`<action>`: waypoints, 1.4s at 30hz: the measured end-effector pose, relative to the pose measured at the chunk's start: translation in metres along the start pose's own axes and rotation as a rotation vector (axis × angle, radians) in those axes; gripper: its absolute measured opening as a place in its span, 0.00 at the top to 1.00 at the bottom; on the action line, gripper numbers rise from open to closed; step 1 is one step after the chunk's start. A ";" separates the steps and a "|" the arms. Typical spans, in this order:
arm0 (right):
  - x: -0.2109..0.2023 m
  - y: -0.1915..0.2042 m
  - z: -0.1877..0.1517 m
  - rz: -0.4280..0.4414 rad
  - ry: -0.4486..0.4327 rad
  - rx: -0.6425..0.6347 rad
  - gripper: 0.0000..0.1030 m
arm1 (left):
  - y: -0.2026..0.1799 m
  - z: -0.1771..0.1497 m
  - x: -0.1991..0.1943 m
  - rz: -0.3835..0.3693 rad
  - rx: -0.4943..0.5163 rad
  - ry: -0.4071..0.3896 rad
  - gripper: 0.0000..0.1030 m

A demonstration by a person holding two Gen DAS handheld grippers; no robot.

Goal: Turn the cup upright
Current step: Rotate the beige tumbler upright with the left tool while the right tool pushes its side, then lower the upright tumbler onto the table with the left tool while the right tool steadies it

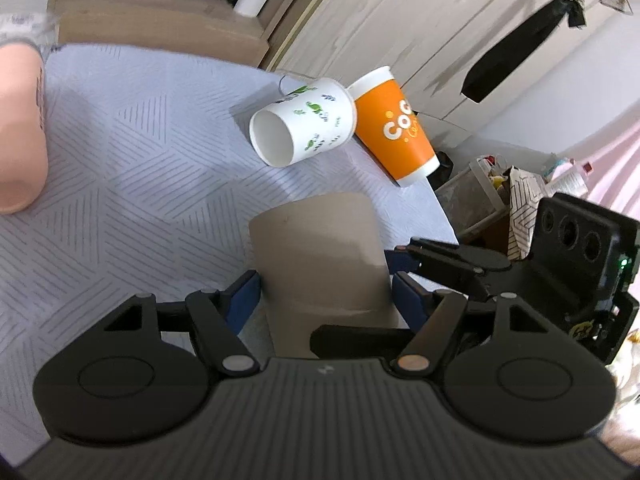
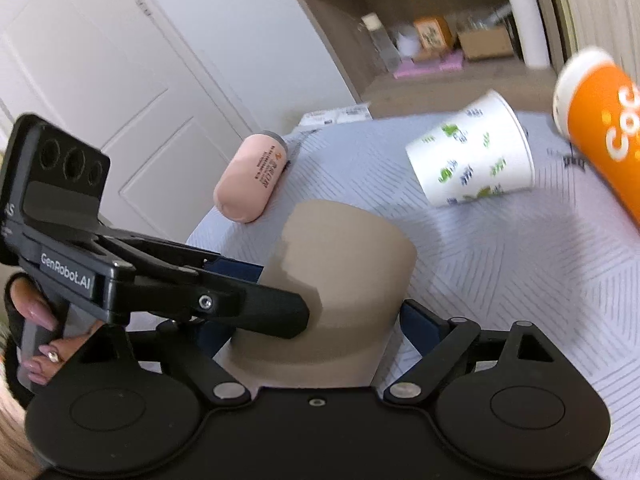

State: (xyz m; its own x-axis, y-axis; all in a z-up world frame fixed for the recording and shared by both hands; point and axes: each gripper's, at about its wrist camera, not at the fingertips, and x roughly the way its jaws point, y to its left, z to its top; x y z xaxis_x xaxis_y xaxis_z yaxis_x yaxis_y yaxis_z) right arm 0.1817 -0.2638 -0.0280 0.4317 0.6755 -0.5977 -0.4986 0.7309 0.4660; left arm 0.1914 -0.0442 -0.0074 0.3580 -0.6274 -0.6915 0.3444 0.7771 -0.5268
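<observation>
— Both pairs of jaws? — Pinching the tan cup [image 1: 320, 256]: left gripper [image 1: 324, 292] and right gripper [image 2: 316, 320] press its sides on the grey patterned tablecloth [image 1: 132, 168].
— Around it? — White cup [image 1: 304, 120] and orange cup [image 1: 396, 128] lie beyond it near the table's far edge; pink bottle [image 2: 252, 176] by the side edge, white door [image 2: 120, 80] behind.

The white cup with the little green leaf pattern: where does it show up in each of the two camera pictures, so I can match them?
Left wrist view: the white leaf-print cup lies on its side above centre, mouth toward the camera, against the orange cup.
Right wrist view: the same cup lies upper right, seen from the side, the orange cup at the right edge.
Shared landmark: the beige cup low in the middle of both, between the tongs.
</observation>
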 end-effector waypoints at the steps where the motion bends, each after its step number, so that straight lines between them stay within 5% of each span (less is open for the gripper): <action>1: -0.002 0.005 -0.002 -0.011 -0.010 -0.034 0.13 | -0.003 -0.003 -0.003 0.008 0.012 -0.011 0.31; 10: -0.020 0.046 -0.025 -0.096 -0.120 -0.314 0.16 | -0.032 -0.038 -0.025 0.057 0.169 -0.125 0.34; 23: -0.024 0.075 -0.053 -0.219 -0.254 -0.528 0.21 | -0.049 -0.070 -0.042 0.084 0.272 -0.226 0.38; 42: 0.003 0.061 -0.010 -0.213 -0.392 -0.549 0.21 | -0.038 -0.034 -0.045 0.163 0.287 -0.372 0.38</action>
State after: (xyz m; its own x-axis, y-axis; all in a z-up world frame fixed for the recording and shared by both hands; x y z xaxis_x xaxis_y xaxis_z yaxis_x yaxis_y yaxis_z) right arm 0.1457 -0.2182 -0.0080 0.7495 0.5839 -0.3120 -0.6356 0.7665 -0.0926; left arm 0.1328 -0.0437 0.0273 0.6943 -0.5145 -0.5031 0.4642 0.8545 -0.2333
